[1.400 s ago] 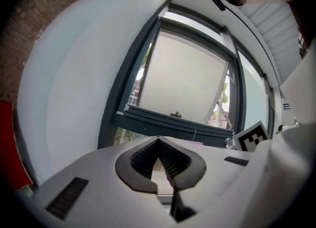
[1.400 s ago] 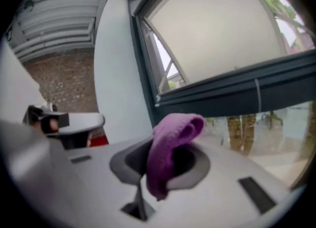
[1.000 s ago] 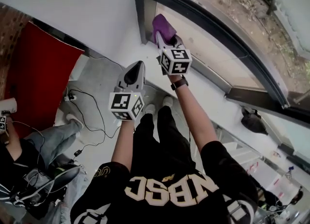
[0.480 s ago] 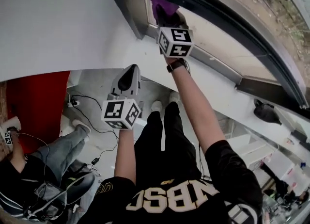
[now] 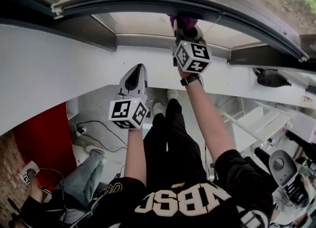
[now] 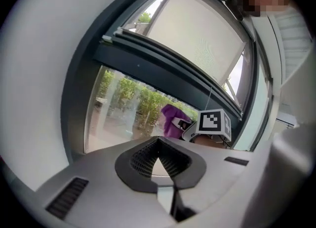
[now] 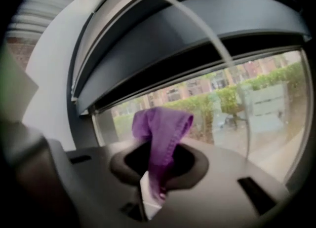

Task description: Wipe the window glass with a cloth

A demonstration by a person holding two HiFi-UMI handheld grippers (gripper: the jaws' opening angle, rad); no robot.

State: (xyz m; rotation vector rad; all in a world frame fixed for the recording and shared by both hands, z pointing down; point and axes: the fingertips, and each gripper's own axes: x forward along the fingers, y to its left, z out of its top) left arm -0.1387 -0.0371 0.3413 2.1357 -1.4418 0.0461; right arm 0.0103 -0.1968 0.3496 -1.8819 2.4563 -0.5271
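My right gripper (image 5: 183, 30) is raised to the window glass (image 5: 148, 23) and is shut on a purple cloth (image 5: 181, 22). In the right gripper view the purple cloth (image 7: 160, 131) sticks up out of the closed jaws against the window glass (image 7: 232, 108). My left gripper (image 5: 136, 74) hangs lower and left of it, away from the glass, shut with nothing in it. From the left gripper view the purple cloth (image 6: 172, 120) and the right gripper's marker cube (image 6: 214, 124) show against the window glass (image 6: 123, 113).
A dark window frame (image 5: 163, 2) curves above the glass, with a white sill (image 5: 89, 64) below it. A rolled blind (image 7: 207, 29) hangs over the pane. A seated person's legs (image 5: 84, 177) are on the floor at lower left, beside cables (image 5: 98, 128). A red panel (image 5: 42, 138) stands left.
The view has tilted up toward the window. My right gripper with the purple cloth has moved rightward along the glass. The left gripper has stayed low and shut.
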